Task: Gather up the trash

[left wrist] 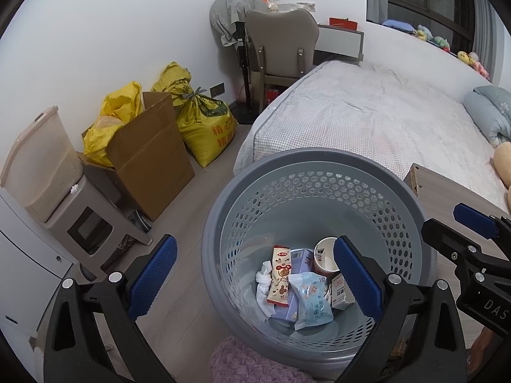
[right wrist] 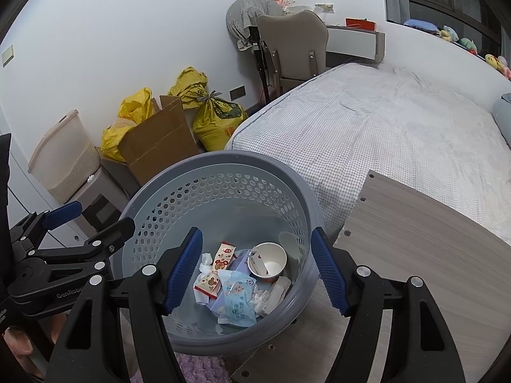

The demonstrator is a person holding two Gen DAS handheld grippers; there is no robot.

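A grey perforated waste basket [left wrist: 319,166] [right wrist: 223,166] stands on the floor by the bed. Inside lie a paper cup [left wrist: 324,257] [right wrist: 267,259], a snack wrapper with cartoon faces [left wrist: 280,276] [right wrist: 212,279], a blue wet-wipe pack [left wrist: 311,300] [right wrist: 238,296], a small carton [left wrist: 340,292] and crumpled white tissue [left wrist: 263,282] [right wrist: 204,263]. My left gripper [left wrist: 255,281] hovers above the basket, open, nothing between its blue pads. My right gripper [right wrist: 257,274] is likewise open and empty over the basket; it also shows at the right of the left wrist view [left wrist: 469,223].
A bed [right wrist: 383,121] with a checked sheet lies right of the basket. A wooden board [right wrist: 431,239] sits at the right. Cardboard box [left wrist: 150,156], yellow sacks [left wrist: 204,121], a beige bin [left wrist: 48,166] and a chair [left wrist: 281,38] line the wall. A purple fluffy rug [left wrist: 252,364] lies below.
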